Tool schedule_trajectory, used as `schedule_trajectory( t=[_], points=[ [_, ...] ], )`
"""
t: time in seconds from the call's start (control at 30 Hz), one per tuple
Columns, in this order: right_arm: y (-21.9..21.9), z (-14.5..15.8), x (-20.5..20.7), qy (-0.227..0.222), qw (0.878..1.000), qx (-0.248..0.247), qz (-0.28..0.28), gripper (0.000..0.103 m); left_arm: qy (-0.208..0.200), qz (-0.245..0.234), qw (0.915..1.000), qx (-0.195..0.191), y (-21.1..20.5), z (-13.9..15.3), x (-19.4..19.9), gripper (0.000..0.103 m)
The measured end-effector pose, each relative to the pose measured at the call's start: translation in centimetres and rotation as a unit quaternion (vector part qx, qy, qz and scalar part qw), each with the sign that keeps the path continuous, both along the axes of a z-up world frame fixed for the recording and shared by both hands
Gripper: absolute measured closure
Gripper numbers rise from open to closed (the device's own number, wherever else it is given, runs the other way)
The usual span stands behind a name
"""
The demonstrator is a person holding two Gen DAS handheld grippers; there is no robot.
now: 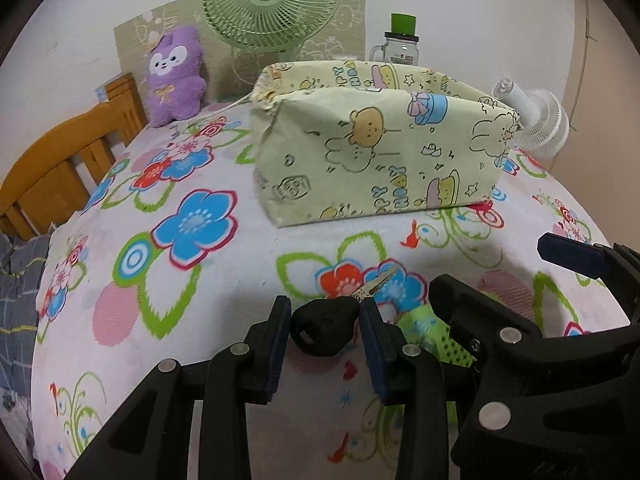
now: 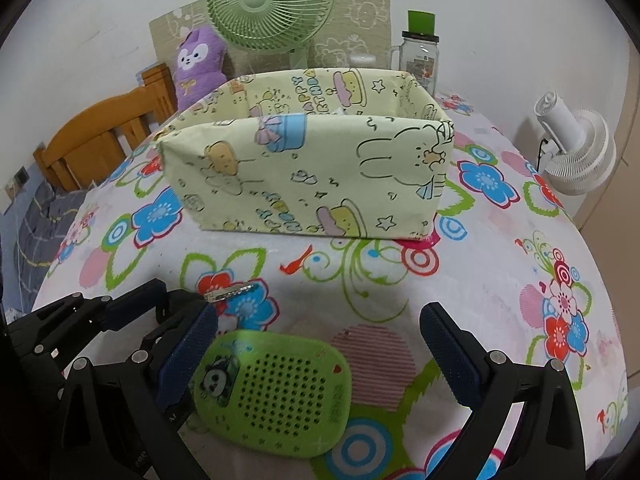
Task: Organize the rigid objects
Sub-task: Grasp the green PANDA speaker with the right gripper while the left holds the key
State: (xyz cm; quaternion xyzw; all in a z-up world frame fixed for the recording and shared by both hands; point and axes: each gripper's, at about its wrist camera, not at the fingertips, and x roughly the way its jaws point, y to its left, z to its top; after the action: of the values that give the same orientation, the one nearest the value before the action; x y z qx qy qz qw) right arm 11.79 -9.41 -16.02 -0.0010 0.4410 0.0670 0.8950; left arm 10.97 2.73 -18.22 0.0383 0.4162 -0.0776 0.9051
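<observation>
My left gripper (image 1: 325, 336) is shut on the black head of a key (image 1: 326, 326); the key's silver blade (image 1: 378, 282) points forward over the flowered cloth. In the right wrist view the left gripper (image 2: 172, 304) sits at the lower left with the blade (image 2: 230, 292) sticking out. My right gripper (image 2: 318, 354) stands open astride a green perforated case (image 2: 276, 392) lying flat. Its left pad is close beside the case and its right pad is well apart. A pale yellow fabric box (image 1: 380, 152) (image 2: 304, 168) with cartoon prints stands open-topped just beyond both grippers.
Behind the box are a green desk fan (image 2: 268, 4), a purple plush toy (image 2: 198, 64) and a glass jar with a green lid (image 2: 420, 56). A white fan (image 2: 576, 152) stands at the right edge. Left of the flowered table (image 2: 500, 280) there is a wooden chair back (image 2: 100, 140).
</observation>
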Motion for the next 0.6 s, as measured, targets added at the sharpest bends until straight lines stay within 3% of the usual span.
schedule_trajectory(
  t=[0.6],
  points=[
    [2.7,-1.3,-2.2,0.022,1.000,-0.020,-0.003,0.001,0.000,0.028,0.9996,0.002,3.0,-1.1,-3.3,0.067]
  ],
)
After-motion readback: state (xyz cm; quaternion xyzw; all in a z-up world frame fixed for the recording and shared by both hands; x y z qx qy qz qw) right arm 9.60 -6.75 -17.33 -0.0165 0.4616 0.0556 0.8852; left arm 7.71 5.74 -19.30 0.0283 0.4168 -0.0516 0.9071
